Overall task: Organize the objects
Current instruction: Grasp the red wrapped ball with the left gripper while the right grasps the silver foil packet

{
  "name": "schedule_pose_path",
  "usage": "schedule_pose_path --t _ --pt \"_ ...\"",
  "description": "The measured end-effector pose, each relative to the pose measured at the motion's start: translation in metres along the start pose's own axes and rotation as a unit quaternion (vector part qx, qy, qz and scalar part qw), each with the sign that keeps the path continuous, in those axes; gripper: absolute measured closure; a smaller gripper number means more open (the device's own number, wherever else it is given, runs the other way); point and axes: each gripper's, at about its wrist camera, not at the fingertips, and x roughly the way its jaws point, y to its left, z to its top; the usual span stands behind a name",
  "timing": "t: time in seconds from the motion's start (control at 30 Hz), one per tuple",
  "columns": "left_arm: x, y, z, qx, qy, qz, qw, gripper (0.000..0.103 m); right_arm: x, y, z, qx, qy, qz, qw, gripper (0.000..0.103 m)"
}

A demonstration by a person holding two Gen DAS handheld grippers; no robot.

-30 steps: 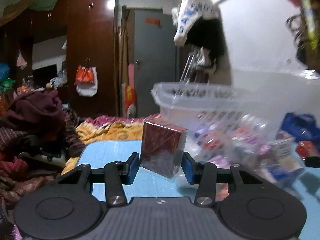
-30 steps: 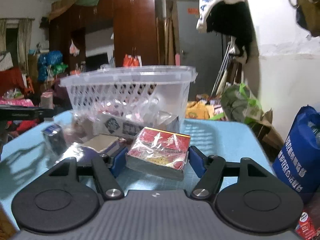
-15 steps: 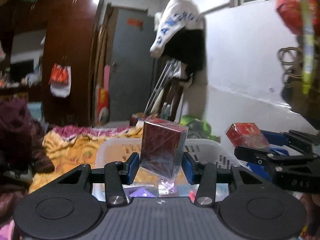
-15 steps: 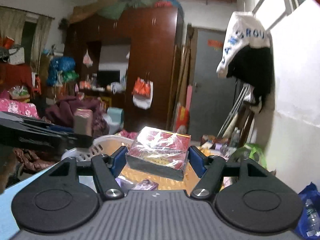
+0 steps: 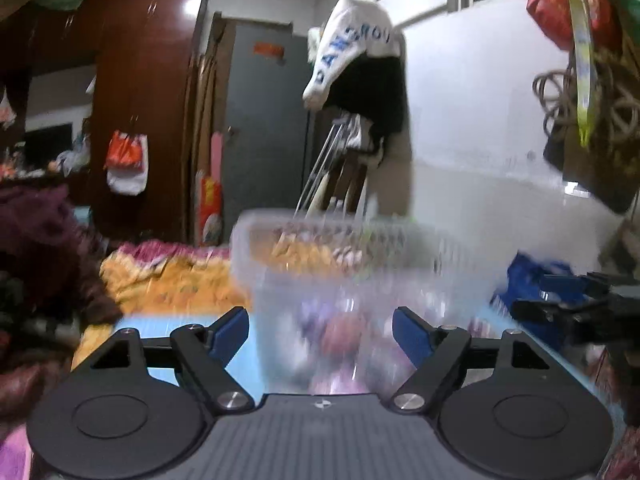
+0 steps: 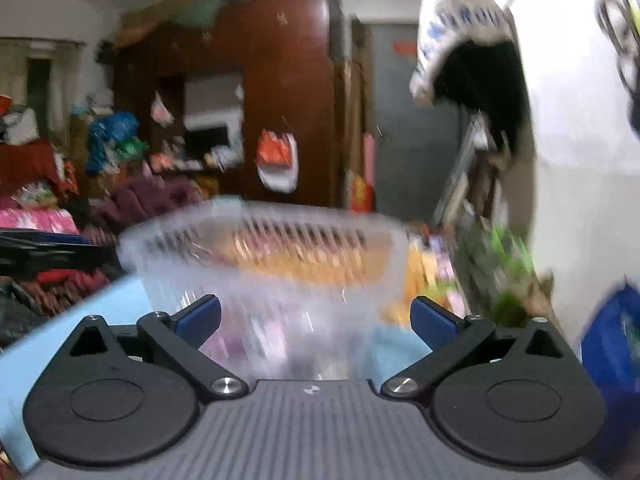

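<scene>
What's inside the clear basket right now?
The clear basket holds blurred purple, pink and reddish packets seen through its wall; motion blur makes them unidentifiable. Whatever lies at the bottom is covered by the gripper body.

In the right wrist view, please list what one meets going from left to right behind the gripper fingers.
Pink bedding → blue bags → brown wardrobe → grey door → white cloth with blue letters → blue bag. The clear basket spans the middle.

Both boxes are gone: left gripper [image 5: 321, 330] and right gripper [image 6: 316, 318] jaws are opening, empty, facing basket [image 5: 256, 264].
</scene>
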Motion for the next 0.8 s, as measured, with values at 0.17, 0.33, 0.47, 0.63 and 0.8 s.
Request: schedule_pose_path --t 0.17,0.33,0.47,0.63,0.8 --pt "0.01 0.008 -0.048 0.001 0.064 -0.003 0.9979 0.021 0.033 -0.013 -0.032 0.023 0.061 0.009 0.998 0.039" --pt "0.023 0.006 -0.055 0.003 0.082 -0.011 0.9965 0.021 0.057 -0.004 -0.036 0.014 0.089 0.012 0.996 0.041" --pt "0.029 -0.007 -0.058 0.018 0.088 -0.015 0.9958 0.021 0.052 -0.002 -0.041 0.012 0.089 0.005 0.996 0.067" --pt "0.039 -0.018 -0.062 0.03 0.096 -0.023 0.9947 0.021 0.023 -0.015 -0.053 0.04 0.059 0.002 0.997 0.068" --pt "0.04 -0.021 -0.064 0.029 0.103 -0.064 0.9921 0.059 0.002 -0.019 -0.061 0.065 0.033 0.021 0.997 0.068"
